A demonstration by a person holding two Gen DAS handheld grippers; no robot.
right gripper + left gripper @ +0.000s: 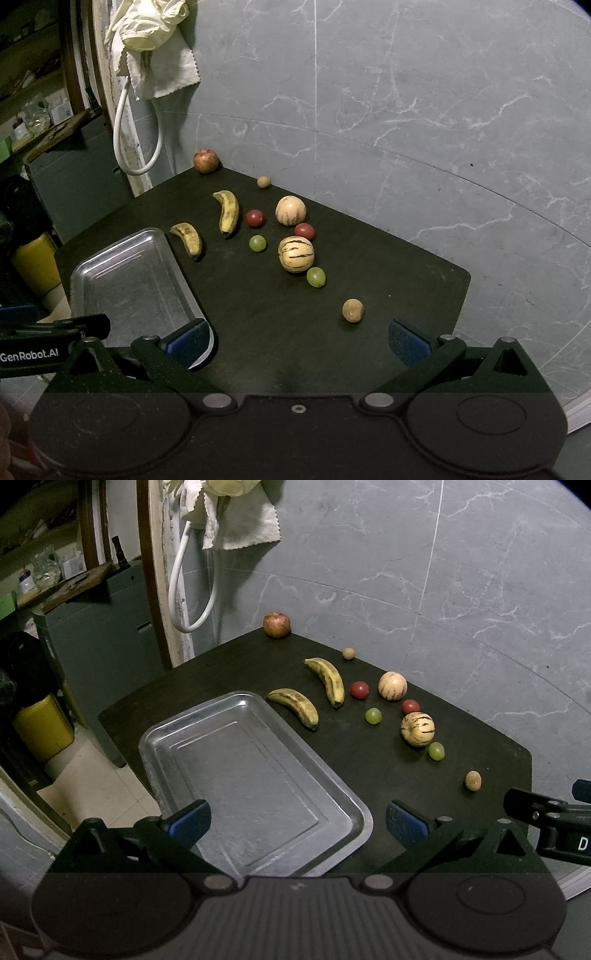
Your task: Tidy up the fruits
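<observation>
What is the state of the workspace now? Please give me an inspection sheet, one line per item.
Surface: dark table, against a grey marbled wall.
Job's things: metal tray, no fruit in it; two bananas, two striped melons, two red fruits, two green grapes, two small brown fruits and an apple, all on the table.
Clutter: nothing seen on the table.
Grippers: left gripper open over the tray; right gripper open over the table.
Cables: white hose hanging.
Surroundings: cloth, yellow container.
</observation>
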